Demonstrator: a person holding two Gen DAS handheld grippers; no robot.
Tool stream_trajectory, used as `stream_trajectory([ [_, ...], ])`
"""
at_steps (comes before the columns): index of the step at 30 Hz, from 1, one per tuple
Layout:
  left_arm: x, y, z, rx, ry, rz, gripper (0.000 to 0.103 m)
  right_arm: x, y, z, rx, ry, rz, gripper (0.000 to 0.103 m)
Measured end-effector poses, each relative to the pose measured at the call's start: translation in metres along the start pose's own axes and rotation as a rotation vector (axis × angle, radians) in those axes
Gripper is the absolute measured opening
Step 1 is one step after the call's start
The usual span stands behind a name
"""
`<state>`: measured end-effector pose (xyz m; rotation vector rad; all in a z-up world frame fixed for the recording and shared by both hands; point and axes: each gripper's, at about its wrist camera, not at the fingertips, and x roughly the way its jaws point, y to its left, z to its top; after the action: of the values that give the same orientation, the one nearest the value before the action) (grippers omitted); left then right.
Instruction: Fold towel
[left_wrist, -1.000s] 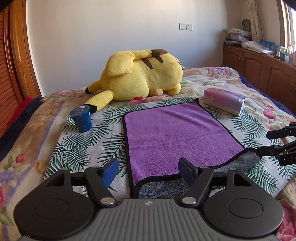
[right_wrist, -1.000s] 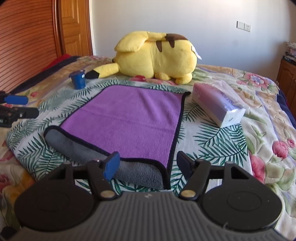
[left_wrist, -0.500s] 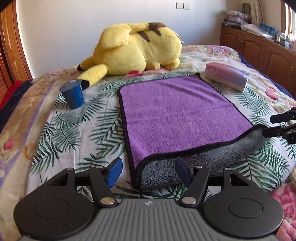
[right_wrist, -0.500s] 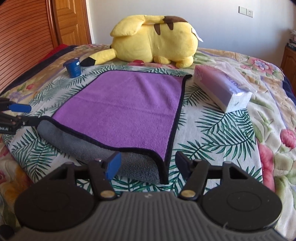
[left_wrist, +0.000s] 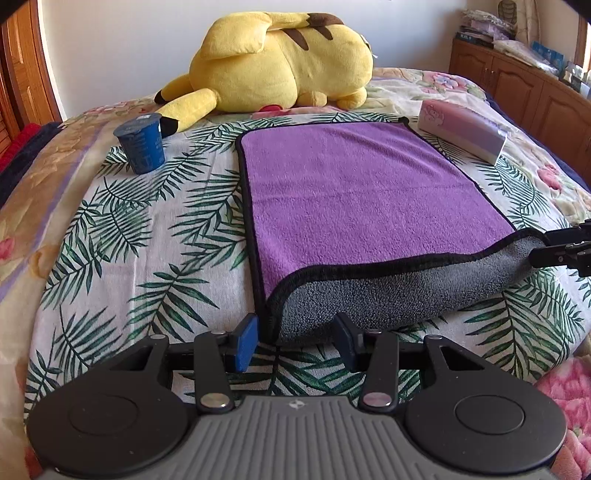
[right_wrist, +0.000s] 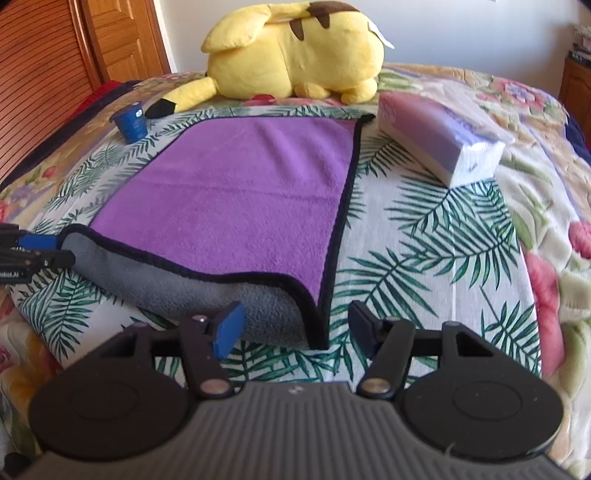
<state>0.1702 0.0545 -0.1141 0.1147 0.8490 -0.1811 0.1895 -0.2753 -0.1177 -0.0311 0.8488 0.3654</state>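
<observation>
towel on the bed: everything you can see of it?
The towel is a fleecy rectangle, purple on top, grey underneath, with black edging. It lies flat on the leaf-print bedspread, its near edge rolled up showing grey. The open left gripper and open right gripper each straddle a near corner.

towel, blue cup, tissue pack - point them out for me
towel (left_wrist: 362, 192), left wrist view, middle of purple face
blue cup (left_wrist: 142, 146), left wrist view, side wall
tissue pack (right_wrist: 436, 136), right wrist view, purple top face
</observation>
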Motion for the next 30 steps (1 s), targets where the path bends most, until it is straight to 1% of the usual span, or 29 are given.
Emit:
stream_trajectory([
  [5,0.001,0.001,-0.001,-0.013,-0.006,-0.005,0.025,0.001,-0.001,-0.001,0.01,0.014,0.013,0.06],
  [8,0.0,0.0,0.0,-0.014,-0.011,-0.016,0.014,0.001,-0.001,-0.001,0.009,0.015,0.027,0.055],
  [10,-0.003,-0.002,0.0,-0.006,-0.025,-0.015,0.008,0.0,0.0,0.0,0.008,0.014,0.037,0.05],
  [12,-0.005,-0.003,0.001,-0.008,-0.038,-0.014,0.001,0.0,0.0,-0.001,0.005,0.015,0.039,0.047],
  [14,-0.006,-0.003,0.002,-0.011,-0.048,-0.016,0.0,0.0,0.001,-0.001,0.001,0.013,0.015,0.043],
  [16,-0.007,-0.003,0.002,-0.009,-0.053,-0.017,0.0,0.001,0.0,0.0,0.004,0.016,0.018,0.034],
  [17,-0.007,-0.004,0.001,-0.007,-0.052,-0.019,0.0,0.001,0.0,0.0,0.003,0.016,0.017,0.033],
  [21,-0.006,-0.007,0.0,0.011,-0.055,-0.018,0.0,-0.001,0.001,0.0,-0.008,0.008,0.011,0.021],
  [23,-0.006,-0.007,0.0,0.009,-0.059,-0.01,0.0,-0.002,0.001,0.0,-0.011,0.0,0.007,0.02],
  [25,-0.008,-0.006,0.0,0.004,-0.068,-0.017,0.0,-0.002,0.001,0.001,-0.017,-0.007,-0.005,0.008],
  [27,-0.009,-0.005,0.001,-0.001,-0.077,-0.021,0.0,-0.003,0.001,0.001,-0.02,-0.013,-0.006,0.007],
  [28,-0.01,-0.005,0.001,-0.005,-0.083,-0.022,0.0,-0.003,0.001,0.0,-0.021,-0.016,-0.005,0.004],
  [30,-0.013,-0.005,0.002,-0.01,-0.095,-0.024,0.0,-0.003,0.002,0.001,-0.025,-0.025,-0.006,0.004],
])
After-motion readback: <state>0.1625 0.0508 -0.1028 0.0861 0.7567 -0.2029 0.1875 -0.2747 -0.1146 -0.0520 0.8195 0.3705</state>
